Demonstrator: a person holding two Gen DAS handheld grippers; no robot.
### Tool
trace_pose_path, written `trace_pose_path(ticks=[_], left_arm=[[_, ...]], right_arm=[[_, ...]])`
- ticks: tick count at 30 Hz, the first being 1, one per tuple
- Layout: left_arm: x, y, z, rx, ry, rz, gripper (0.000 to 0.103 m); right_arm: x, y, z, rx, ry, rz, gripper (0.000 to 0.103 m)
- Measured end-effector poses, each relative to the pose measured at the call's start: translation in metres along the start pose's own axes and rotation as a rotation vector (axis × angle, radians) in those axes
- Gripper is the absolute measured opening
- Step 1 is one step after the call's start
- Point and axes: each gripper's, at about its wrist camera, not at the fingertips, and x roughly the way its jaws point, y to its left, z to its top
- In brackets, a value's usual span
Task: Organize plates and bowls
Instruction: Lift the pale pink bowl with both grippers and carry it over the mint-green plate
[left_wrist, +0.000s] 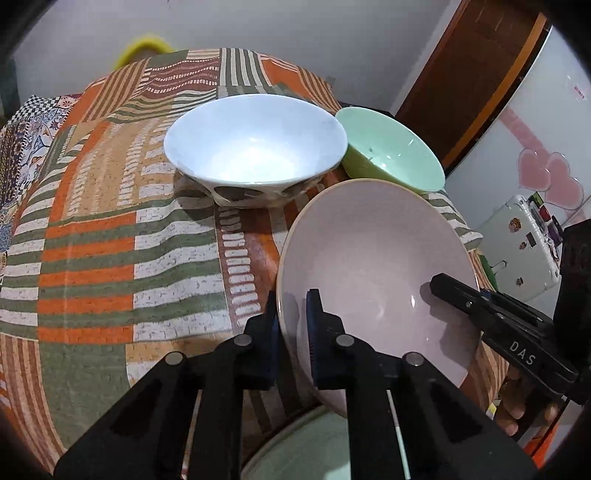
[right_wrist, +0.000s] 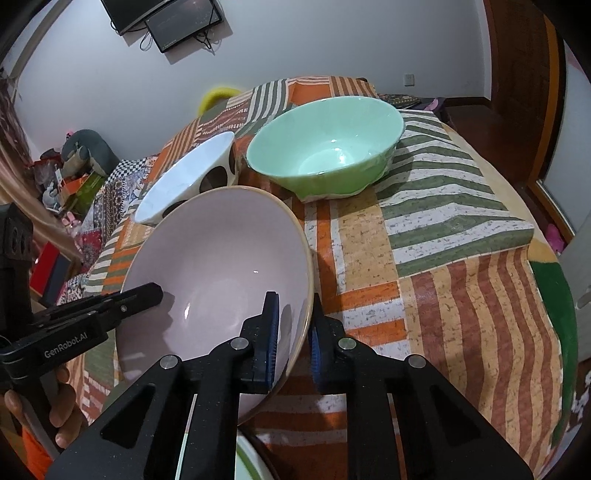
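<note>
Both tongs are clamped on the pink bowl (left_wrist: 373, 266). The left tongs (left_wrist: 293, 332) pinch its rim at about 7 o'clock in the left wrist view, one blue pad inside the wall and one outside. The right tongs (right_wrist: 293, 332) pinch the opposite rim, at about 4 o'clock in the right wrist view, in the same way. The bowl is tilted, its mouth turned up and toward the cameras, and it appears held above the cloth, not resting on it.

To do this step well, I judge both hands should move as one, keeping the gap between the tongs constant so neither pad slides along the glazed rim. The bowl should be levelled before it is set down or nested. The pads bite only a thin edge, so a twist from either wrist could lever it loose.

At 12 o'clock from the pink bowl sits the white bowl (left_wrist: 255, 144), spotted on its outside, and just beside it at 1 o'clock the green bowl (left_wrist: 395, 147). A pale green dish (left_wrist: 314, 450) shows below the tongs at 6 o'clock.

All this stands on a desk under a patchwork cloth (left_wrist: 110, 258) of orange, green and cream stripes. Beyond are plain walls, a wooden door (left_wrist: 469, 74), a fridge (left_wrist: 546, 147) with pink hearts, and wall screens (right_wrist: 166, 22).
</note>
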Motion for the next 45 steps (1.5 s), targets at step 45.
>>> trace_pose_path(ticks=[45], left_arm=[[-0.218,0.030,-0.112,-0.035,-0.237,0.138,0.012]], right_arm=[[-0.079,0.128,-0.055,-0.187,-0.107,0.128,0.015]])
